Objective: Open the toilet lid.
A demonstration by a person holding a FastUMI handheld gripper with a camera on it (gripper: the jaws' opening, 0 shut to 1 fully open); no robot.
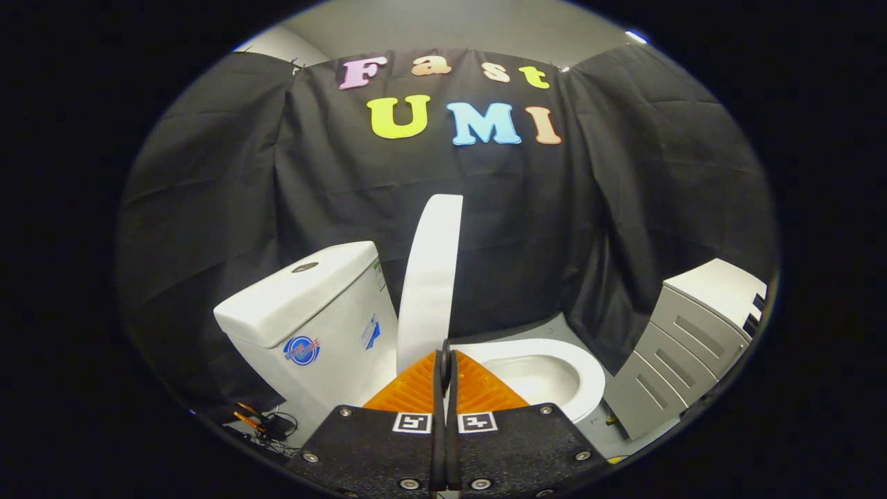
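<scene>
- The gripper (444,360) has its two fingers pressed together with only a thin slit between them, clenched on nothing that can be seen.
- Each finger carries a small square black-and-white marker near its base.
- The toilet lid (431,277) stands raised, close to upright, seen nearly edge-on as a tall white band. Its lower end is right at the fingertips and it rises beyond them, leaning slightly toward the cistern side.
- Whether the fingertips touch the lid's lower edge cannot be told.
- The toilet seat (554,360) lies down around the open bowl (540,380), just ahead of the fingers and to their right.
- The white cistern (312,312) sits to the left of the lid, with a round flush button (305,267) on its top.
- The cistern's front bears a round blue-and-red sticker (301,350), and its side has a blue arrow-like sticker (371,333) and a small label higher up; the writing on them is too small to make out.
- A grey drawer cabinet (686,346) stands to the right of the bowl.
- Orange-and-black cables (260,423) lie on the floor by the cistern's base.
</scene>
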